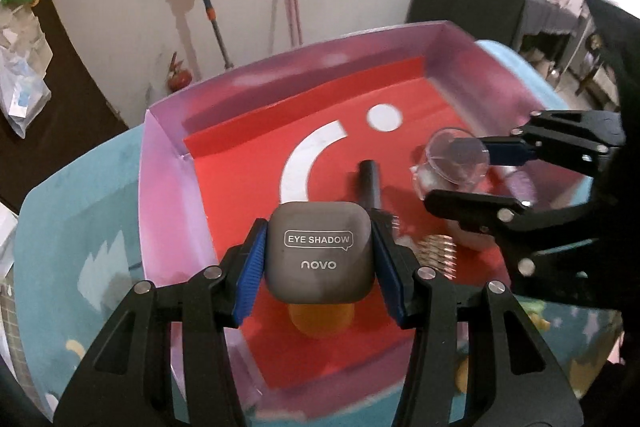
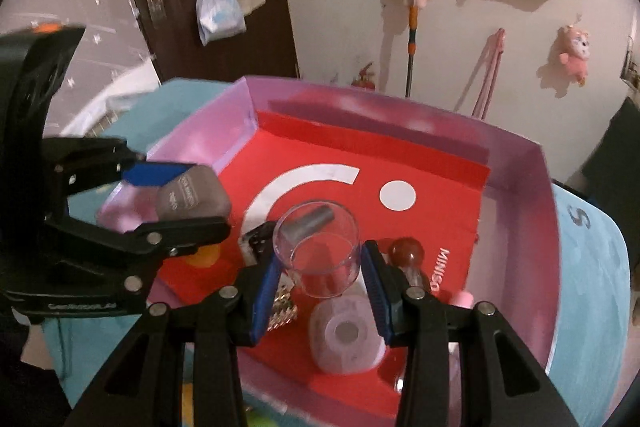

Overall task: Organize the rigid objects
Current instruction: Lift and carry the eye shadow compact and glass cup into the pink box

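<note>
Light-blue cloth-covered surface [image 1: 80, 211], possibly a table, edges blurred; directly on it sits a pink-walled tray [image 2: 520, 211] with red floor, and a small yellowish item [image 1: 462, 373] just beside tray's near edge.

A grey eyeshadow case [image 1: 319, 251] — rounded, square, lettered "EYE SHADOW novo" — is hanging lid-up above the red-floored pink box [image 1: 168, 163]. A clear plastic cup [image 2: 318, 249] is tilting open-mouth upward over the box's middle, above a black tube [image 1: 370, 183] and a round white compact [image 2: 346, 337] lying inside.
</note>
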Available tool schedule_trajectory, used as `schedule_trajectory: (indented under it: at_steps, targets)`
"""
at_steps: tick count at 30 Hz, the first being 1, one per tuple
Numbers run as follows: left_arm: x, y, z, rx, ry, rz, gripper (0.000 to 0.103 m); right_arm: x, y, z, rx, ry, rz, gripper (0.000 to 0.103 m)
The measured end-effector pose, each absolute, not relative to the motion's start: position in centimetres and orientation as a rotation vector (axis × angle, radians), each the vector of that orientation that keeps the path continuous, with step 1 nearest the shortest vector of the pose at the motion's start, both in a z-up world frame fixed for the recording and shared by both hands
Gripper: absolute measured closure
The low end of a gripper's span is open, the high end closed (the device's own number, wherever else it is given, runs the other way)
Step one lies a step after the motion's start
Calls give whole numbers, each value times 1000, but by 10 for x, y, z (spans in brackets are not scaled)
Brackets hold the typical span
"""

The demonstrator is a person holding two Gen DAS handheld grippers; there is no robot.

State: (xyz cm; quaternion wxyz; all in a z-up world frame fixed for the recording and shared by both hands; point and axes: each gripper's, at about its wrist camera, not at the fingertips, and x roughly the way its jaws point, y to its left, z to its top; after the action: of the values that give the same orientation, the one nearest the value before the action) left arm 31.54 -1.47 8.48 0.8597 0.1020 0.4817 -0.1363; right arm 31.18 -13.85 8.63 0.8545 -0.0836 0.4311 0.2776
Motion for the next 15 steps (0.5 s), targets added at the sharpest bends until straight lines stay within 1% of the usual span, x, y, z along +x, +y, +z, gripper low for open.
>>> schedule_trajectory:
  at_steps: [4, 15]
  targets:
    - [335, -14, 73, 233, 1070, -282, 55, 324, -131, 76, -237, 947, 581, 59]
    - [351, -17, 60, 274, 1122, -272, 55, 335, -123, 64, -301, 998, 585, 59]
